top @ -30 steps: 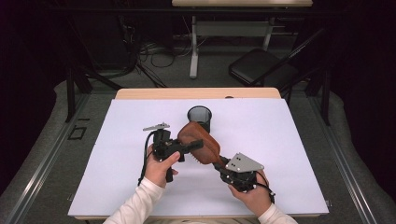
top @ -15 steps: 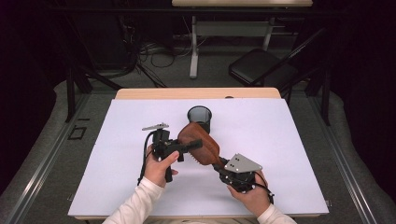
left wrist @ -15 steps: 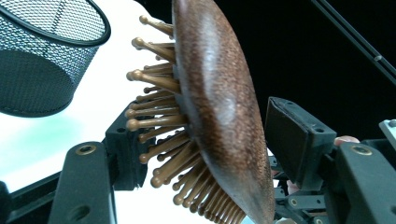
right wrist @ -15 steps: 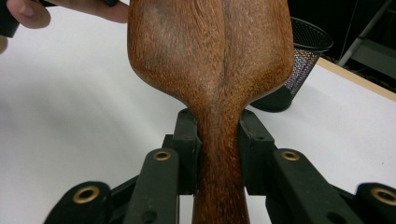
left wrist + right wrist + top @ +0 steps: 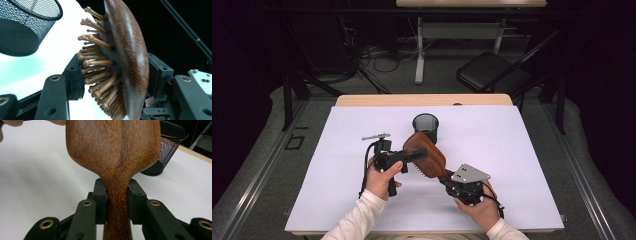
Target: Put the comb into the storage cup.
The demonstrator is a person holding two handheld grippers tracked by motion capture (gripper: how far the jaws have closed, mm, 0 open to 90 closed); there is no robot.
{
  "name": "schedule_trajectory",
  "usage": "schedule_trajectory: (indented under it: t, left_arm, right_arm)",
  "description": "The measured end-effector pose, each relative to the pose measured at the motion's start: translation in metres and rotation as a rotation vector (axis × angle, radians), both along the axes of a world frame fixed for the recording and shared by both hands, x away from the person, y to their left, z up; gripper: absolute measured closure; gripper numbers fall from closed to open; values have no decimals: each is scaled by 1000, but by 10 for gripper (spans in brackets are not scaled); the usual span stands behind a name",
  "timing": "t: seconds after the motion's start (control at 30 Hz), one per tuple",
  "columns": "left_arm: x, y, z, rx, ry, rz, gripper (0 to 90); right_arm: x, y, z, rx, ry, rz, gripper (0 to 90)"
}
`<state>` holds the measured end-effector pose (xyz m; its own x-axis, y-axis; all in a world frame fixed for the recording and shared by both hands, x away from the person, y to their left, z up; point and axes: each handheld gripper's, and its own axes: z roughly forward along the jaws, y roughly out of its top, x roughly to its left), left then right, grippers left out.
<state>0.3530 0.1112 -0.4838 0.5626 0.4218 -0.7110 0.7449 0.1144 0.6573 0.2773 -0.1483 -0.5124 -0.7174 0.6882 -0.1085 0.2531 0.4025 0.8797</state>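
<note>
One wooden paddle hairbrush is held above the white counter, just in front of one black mesh cup. Two tongs hold it: the right tongs are clamped on its handle, and the left tongs, which have just been closing, press its bristles and wooden back.

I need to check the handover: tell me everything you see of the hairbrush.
The wooden hairbrush is a brown paddle with ball-tipped wooden bristles. It is held above the white table cover, near the black mesh cup. The right gripper clamps its handle; the left gripper, jaws just closing, spans the head from bristles to back.
</note>
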Motion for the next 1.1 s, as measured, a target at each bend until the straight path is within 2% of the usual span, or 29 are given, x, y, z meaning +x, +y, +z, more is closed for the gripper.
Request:
schedule_trajectory:
  t: [0.4,0.63,0.8,1.1]
  left_arm:
    - [-2,1,1,-39,8,-2,463]
    - [-2,2,2,-57,37,5,480]
    - [-2,3,1,-53,70,5,485]
    - [-1,2,2,-61,92,14,494]
  right_arm:
    - [2,1,-2,-7,7,7,721]
    - [2,2,-2,-4,5,7,721]
    - [2,2,-3,3,15,10,721]
    - [1,2,-3,6,20,5,720]
